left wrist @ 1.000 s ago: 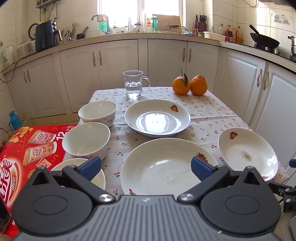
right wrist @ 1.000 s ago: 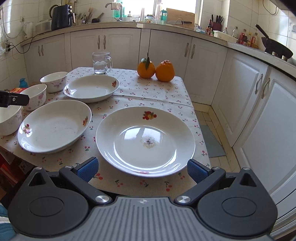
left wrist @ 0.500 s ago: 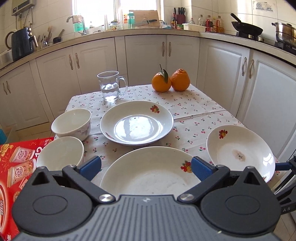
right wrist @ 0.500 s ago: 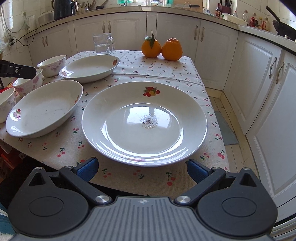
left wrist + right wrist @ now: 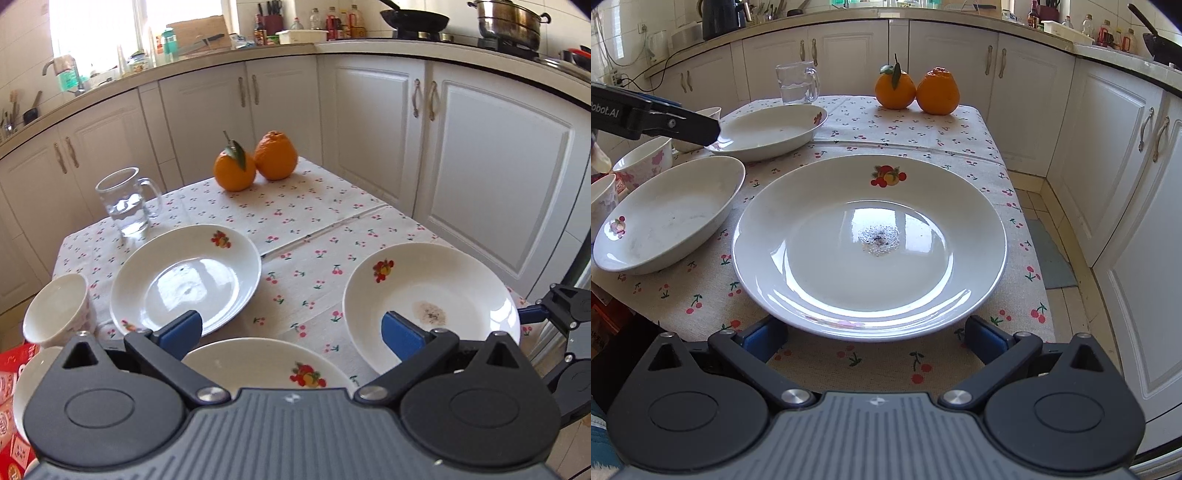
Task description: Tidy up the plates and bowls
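Right wrist view: right hand-held gripper point(image 5: 875, 338), spread wide, lines up on the soiled plate point(image 5: 870, 243); next, pinch its near rim.

Both wrist cams low, near table point(image 5: 317, 221), facing cabinets; shared: oranges point(image 5: 916, 90), plates.

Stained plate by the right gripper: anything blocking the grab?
Nothing visible. The right gripper is open, its fingers flanking the near rim of the stained plate. Only bare tablecloth lies between. The next plate sits apart, to the left.
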The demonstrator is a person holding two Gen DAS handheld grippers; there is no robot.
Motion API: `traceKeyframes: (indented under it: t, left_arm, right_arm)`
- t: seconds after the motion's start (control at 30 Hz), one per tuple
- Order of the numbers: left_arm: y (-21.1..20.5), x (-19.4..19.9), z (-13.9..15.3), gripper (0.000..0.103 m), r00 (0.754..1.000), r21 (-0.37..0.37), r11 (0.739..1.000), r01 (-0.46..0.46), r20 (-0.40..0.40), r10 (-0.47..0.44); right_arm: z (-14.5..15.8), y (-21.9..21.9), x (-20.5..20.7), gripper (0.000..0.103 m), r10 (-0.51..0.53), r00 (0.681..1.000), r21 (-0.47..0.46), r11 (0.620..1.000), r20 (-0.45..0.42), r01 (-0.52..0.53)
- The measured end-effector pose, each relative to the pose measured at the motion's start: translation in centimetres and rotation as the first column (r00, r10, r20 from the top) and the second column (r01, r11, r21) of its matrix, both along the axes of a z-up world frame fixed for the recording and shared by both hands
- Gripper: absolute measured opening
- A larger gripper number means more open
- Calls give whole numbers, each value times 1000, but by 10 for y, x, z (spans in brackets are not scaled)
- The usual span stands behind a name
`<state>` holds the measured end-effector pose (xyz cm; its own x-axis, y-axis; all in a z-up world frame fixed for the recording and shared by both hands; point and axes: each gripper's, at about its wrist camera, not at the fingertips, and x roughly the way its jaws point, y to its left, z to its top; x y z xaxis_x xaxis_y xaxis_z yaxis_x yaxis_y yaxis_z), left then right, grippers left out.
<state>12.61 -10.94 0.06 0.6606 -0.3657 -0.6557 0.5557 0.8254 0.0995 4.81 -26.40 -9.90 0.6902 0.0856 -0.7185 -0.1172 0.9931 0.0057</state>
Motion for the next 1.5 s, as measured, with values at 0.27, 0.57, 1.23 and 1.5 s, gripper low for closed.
traceKeyframes:
  t: [0.27, 0.57, 1.23, 1.5]
  left_arm:
    - [-44, 31, -14, 102, 973, -1, 983, 185, -143, -183]
    - [-89, 66, -41, 102, 911, 34, 949, 313, -295, -290]
    - [-114, 99, -61, 81, 838, 57, 910, 410, -418, -352]
    - [-119, 108, -60, 68, 817, 53, 900, 433, -444, -367]
  right_arm:
    - [-4, -6, -7, 103, 20, 998, 7, 1000, 56, -21]
    - [-9, -11, -10, 103, 54, 993, 10, 998, 106, -55]
    - [-7, -11, -11, 95, 91, 991, 18, 995, 103, -93]
    - [-6, -12, -11, 91, 109, 990, 22, 994, 93, -111]
